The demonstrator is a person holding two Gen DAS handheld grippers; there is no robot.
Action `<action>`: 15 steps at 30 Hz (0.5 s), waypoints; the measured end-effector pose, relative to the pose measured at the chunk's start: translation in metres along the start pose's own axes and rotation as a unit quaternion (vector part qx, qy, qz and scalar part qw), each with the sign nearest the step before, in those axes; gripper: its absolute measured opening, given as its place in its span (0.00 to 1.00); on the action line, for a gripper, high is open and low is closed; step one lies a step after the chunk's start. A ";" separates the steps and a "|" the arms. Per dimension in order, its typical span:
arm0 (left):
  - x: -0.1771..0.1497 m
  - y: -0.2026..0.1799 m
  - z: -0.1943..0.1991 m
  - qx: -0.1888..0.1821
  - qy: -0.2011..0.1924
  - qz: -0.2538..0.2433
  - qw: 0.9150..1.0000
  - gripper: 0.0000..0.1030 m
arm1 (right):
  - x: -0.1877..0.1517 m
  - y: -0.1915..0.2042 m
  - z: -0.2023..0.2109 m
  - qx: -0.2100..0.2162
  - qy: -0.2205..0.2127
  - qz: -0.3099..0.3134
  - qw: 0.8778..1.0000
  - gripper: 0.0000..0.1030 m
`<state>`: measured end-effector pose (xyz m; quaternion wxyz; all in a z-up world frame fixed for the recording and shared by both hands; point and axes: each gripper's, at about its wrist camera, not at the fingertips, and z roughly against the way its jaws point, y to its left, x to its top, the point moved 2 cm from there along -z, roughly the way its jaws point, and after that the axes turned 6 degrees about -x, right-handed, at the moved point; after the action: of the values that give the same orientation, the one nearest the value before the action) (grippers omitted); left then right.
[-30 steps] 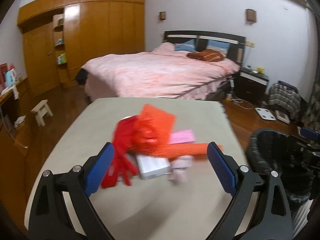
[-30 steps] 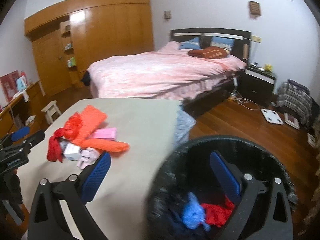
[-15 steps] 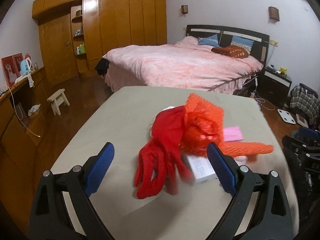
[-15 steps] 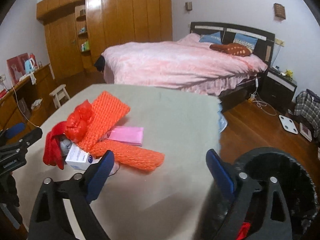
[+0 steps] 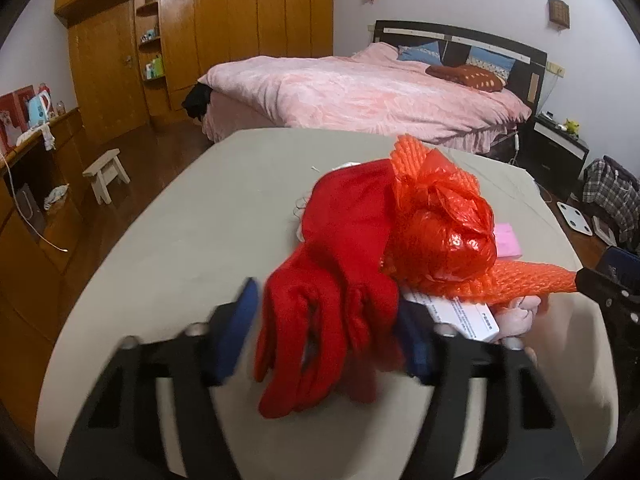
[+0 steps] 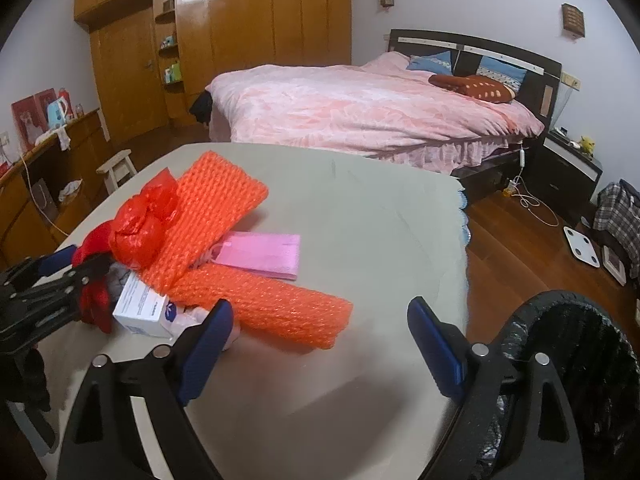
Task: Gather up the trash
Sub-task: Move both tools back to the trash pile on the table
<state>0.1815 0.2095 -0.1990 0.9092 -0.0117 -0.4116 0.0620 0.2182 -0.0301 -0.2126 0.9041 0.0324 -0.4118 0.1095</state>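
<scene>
A pile of trash lies on the beige-clothed table (image 6: 380, 240). It holds a red glove (image 5: 328, 300), a crumpled red plastic bag (image 5: 448, 232), two orange foam nets (image 6: 272, 304), a pink packet (image 6: 264, 254) and a white box (image 6: 142, 308). My left gripper (image 5: 328, 332) is down at the pile with the red glove between its blue pads. Its jaws are closing and blurred, with no firm pinch showing. My right gripper (image 6: 324, 344) stands open just short of the nearer foam net, with nothing between its fingers. The black lined bin (image 6: 560, 360) sits at its lower right.
A pink bed (image 6: 360, 112) stands behind the table, with a dark nightstand (image 6: 572, 168) to its right. A small wooden stool (image 5: 106, 174) and a low sideboard are on the left. A white scale (image 6: 582, 246) and a cable lie on the wood floor.
My left gripper came forward and down onto the pile, and its jaws narrowed around the red glove. The right view swung from over the bin to the table.
</scene>
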 end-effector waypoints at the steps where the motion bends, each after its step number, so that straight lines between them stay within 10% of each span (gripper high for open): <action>1: 0.000 0.000 -0.001 -0.005 0.001 0.001 1.000 0.30 | 0.000 0.002 -0.001 0.002 0.001 0.001 1.000 0.85; 5: 0.000 0.002 -0.002 -0.017 -0.003 0.005 1.000 0.13 | 0.002 0.007 -0.001 0.008 -0.001 0.003 1.000 0.85; 15: 0.005 0.008 0.029 -0.016 -0.035 0.025 0.999 0.11 | -0.002 0.010 -0.014 0.011 0.012 0.001 1.000 0.85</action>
<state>0.1620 0.2169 -0.1764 0.8920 -0.0344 -0.4438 0.0779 0.2255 -0.0189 -0.2236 0.9084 0.0406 -0.3999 0.1148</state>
